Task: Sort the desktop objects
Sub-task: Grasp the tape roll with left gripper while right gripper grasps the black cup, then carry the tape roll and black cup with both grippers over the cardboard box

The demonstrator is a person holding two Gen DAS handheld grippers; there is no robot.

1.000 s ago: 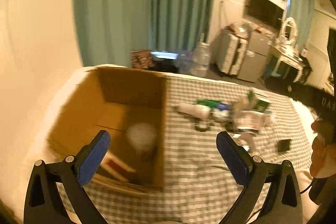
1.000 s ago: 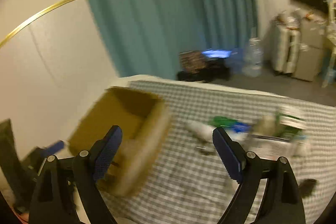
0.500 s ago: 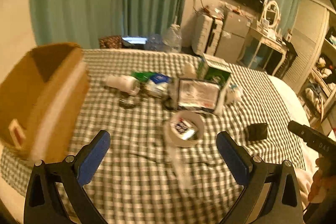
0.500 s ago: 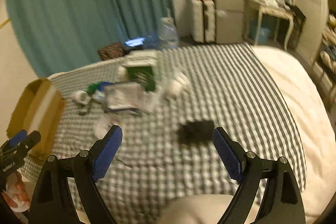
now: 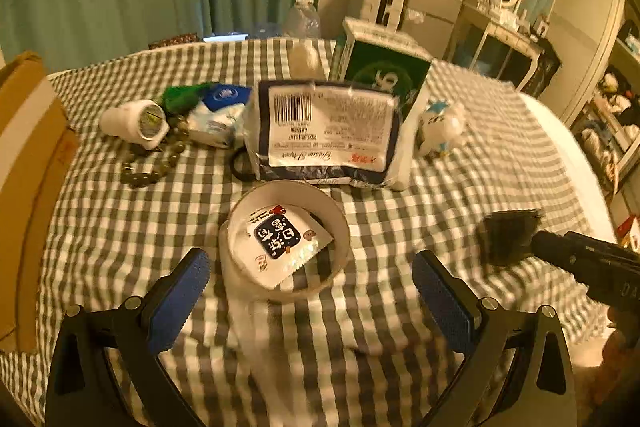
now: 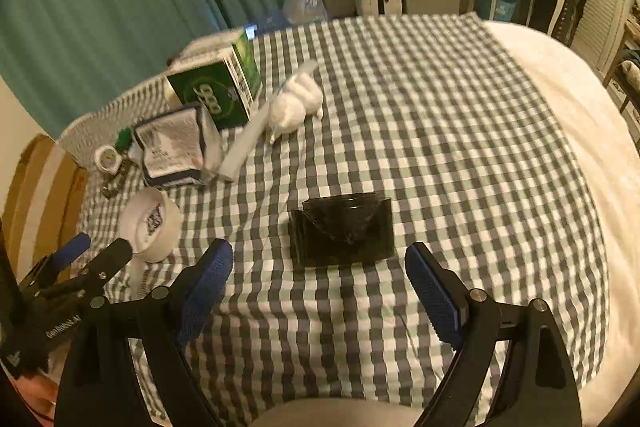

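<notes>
Checked cloth (image 6: 420, 131); round tape roll (image 5: 286, 239), glossy black box (image 6: 344, 229); both tools spread, empty.

I count one roll of tape (image 5: 286, 239), one tissue pack (image 5: 326, 131), one green box (image 5: 380, 75) and one white jar (image 5: 134, 123). There is also one bead bracelet (image 5: 154, 163), one white figurine (image 5: 440, 127), one black holder (image 6: 344, 229) and one cardboard box (image 5: 28, 163).
</notes>
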